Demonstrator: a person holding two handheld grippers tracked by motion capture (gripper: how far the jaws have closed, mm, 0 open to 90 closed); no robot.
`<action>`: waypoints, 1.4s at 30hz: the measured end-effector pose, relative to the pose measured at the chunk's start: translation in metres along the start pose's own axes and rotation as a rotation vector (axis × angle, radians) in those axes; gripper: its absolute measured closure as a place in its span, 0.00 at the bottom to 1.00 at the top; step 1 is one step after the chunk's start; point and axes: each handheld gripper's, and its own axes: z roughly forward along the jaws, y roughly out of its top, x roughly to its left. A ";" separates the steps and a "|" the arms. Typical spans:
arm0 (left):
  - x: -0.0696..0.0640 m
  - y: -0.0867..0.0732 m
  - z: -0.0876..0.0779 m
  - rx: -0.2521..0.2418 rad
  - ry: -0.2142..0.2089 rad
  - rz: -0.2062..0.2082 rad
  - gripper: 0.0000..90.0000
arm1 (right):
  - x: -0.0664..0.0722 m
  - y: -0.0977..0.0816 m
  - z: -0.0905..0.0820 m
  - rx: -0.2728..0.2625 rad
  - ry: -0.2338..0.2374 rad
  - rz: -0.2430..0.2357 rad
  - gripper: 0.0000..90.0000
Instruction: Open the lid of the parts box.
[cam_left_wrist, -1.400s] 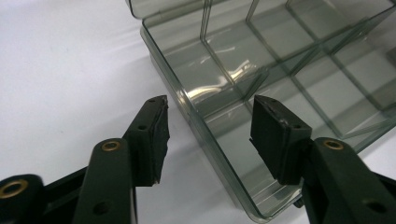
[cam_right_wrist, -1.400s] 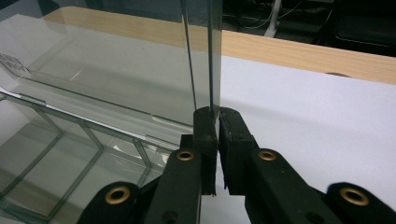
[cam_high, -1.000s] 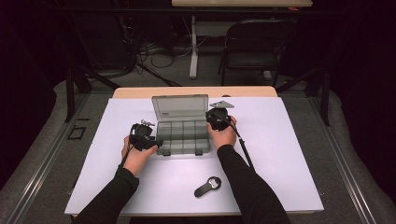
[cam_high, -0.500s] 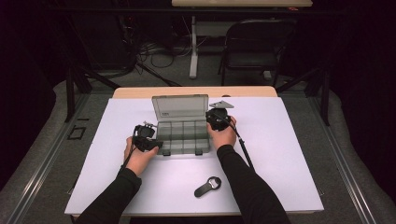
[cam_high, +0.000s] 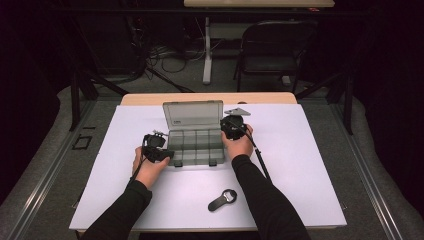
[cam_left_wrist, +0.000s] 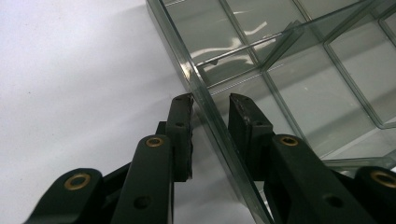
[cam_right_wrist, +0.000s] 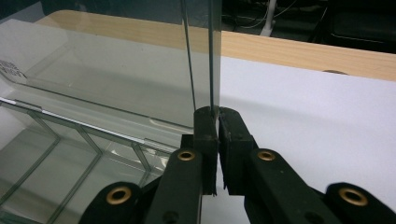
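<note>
A small printed label sits at the left edge of the clear box lid (cam_right_wrist: 107, 79) in the right gripper view; its dark letters are cut off and too blurred to read. No other writing can be read on anything in the pictures.

The high view looks forward and down on the whole desk (cam_high: 300, 165) from above the person's side, quite far away. The left claw (cam_left_wrist: 210, 105) view sits very close and looks along its jaws at the side wall of the clear box (cam_left_wrist: 289, 84). The right claw (cam_right_wrist: 217, 114) view, equally close, faces the raised lid (cam_right_wrist: 116, 79) edge. All three views share the box.
</note>
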 end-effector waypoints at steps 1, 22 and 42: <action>0.000 0.000 0.000 -0.001 -0.001 -0.002 0.79 | 0.000 0.000 0.000 0.002 0.000 0.000 0.96; 0.000 0.000 0.000 -0.006 0.003 -0.016 0.79 | 0.000 0.006 0.005 0.027 -0.017 0.045 0.98; 0.000 0.000 0.000 -0.006 0.001 -0.015 0.80 | -0.003 0.020 0.014 0.122 -0.024 0.089 0.98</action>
